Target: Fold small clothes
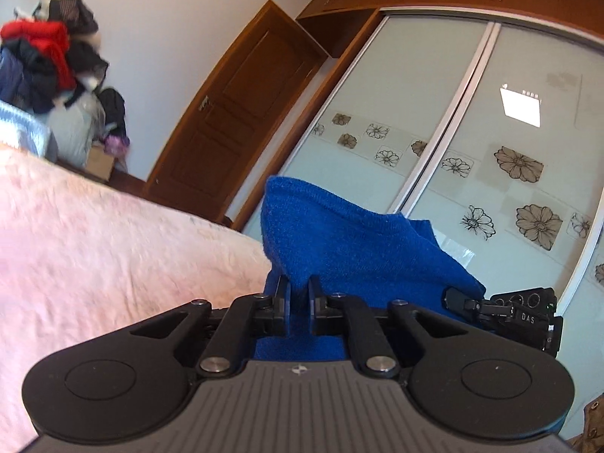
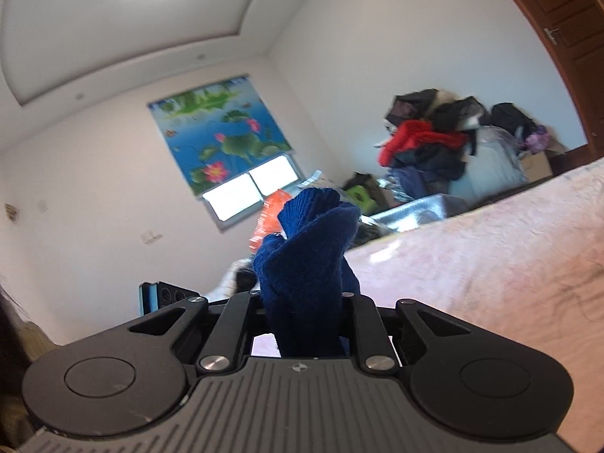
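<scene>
Two tongs pinch one blue cloth (image 1: 339, 238): our left tongs (image 1: 299, 294) press nearly together on an edge, our right tongs (image 2: 307, 309) clamp a bunched end, so it hangs between them, clear of the pink bed (image 1: 94, 245), probably to spread it. Cloth hides the right fingertips; its lower part is cut off.

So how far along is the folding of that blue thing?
Early, by the look of it. No finished fold shows. In hand: the left gripper is shut on the blue cloth, and the right gripper pinches a bunched part of it, both held up above the pink bed. Left: laying it flat and folding it. The clothes pile behind looks unsorted.
</scene>
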`<state>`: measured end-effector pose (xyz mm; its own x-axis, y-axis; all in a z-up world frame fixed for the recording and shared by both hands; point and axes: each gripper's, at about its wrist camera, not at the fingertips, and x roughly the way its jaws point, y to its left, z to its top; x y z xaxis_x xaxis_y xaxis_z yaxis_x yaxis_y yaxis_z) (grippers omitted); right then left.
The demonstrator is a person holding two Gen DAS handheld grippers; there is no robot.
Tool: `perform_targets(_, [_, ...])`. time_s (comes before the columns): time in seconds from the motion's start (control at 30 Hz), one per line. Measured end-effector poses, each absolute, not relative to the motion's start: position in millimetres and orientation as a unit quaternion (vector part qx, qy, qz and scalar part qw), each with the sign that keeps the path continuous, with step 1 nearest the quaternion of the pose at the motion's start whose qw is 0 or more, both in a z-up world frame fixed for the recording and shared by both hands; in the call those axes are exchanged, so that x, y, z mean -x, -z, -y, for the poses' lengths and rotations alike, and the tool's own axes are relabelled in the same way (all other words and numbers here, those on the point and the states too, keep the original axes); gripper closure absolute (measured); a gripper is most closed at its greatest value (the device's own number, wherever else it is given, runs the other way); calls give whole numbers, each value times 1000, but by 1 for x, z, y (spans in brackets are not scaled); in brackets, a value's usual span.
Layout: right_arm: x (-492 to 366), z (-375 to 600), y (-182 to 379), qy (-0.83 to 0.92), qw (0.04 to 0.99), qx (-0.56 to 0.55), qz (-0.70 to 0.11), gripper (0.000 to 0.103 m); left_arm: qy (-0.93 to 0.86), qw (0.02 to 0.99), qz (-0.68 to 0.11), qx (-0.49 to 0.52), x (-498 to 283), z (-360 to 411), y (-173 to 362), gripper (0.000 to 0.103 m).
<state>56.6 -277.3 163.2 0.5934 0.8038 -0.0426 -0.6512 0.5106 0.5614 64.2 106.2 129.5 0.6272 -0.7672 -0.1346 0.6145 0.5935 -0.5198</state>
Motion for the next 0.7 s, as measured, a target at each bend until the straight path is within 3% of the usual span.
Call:
perform_targets(0.17, [-105, 291, -137, -389, 853, -286, -196, 84, 344, 907, -181, 163, -82, -90, -141, 95])
perform_targets(0.33, [-186, 291, -57, -306, 866, -265, -293, 84, 296, 905, -258, 162, -157, -61, -90, 95])
perform_targets(0.43, [-221, 290, -27, -282, 878, -240, -303, 95, 255, 908, -300, 144, -185, -43, -64, 96])
perform_targets(0.53, [-237, 301, -9, -240, 879, -247, -329, 96, 274, 908, -294, 120, -170, -33, -61, 96])
perform_targets(0.63, [-224, 309, -1, -143, 906, -195, -347, 78, 272, 917, -285, 66, -149, -18, -59, 95])
perform_targets(0.7, [-208, 325, 5, -162, 899, -226, -338, 39, 279, 912, -295, 57, -144, -17, -52, 94])
